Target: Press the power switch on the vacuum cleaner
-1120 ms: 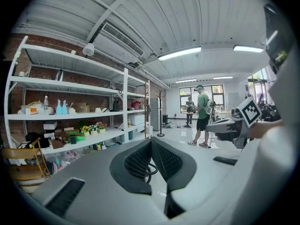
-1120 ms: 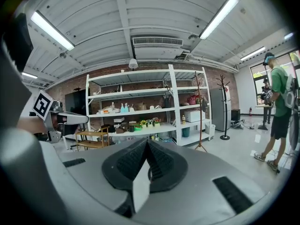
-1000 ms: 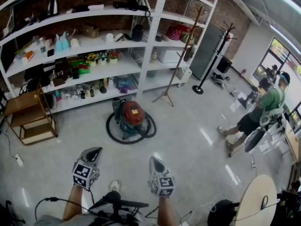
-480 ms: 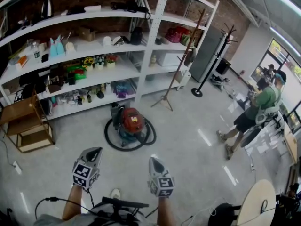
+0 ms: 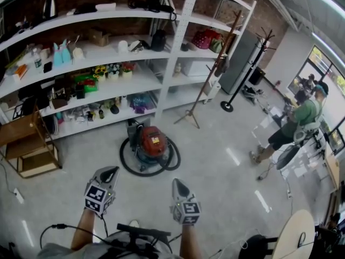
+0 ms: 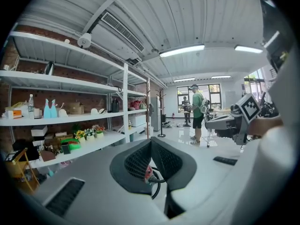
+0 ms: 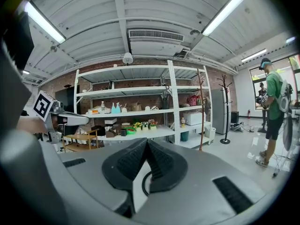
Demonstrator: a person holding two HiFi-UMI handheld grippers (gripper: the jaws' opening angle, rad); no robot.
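Vacuum has drawn slightly nearer, mid-frame. Approach step: left gripper and right gripper, both closed and empty, must reach its switch.

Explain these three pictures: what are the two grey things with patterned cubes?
No robot arm: a person carries a left gripper and a right gripper, one per hand. The head view looks down from a camera on their head; the other two come from cameras riding on each gripper, looking along its jaws. Both pairs of jaws are together, holding nothing. On the floor ahead stands the red vacuum cleaner, hose coiled round it, before white shelves. Neither gripper touches it.
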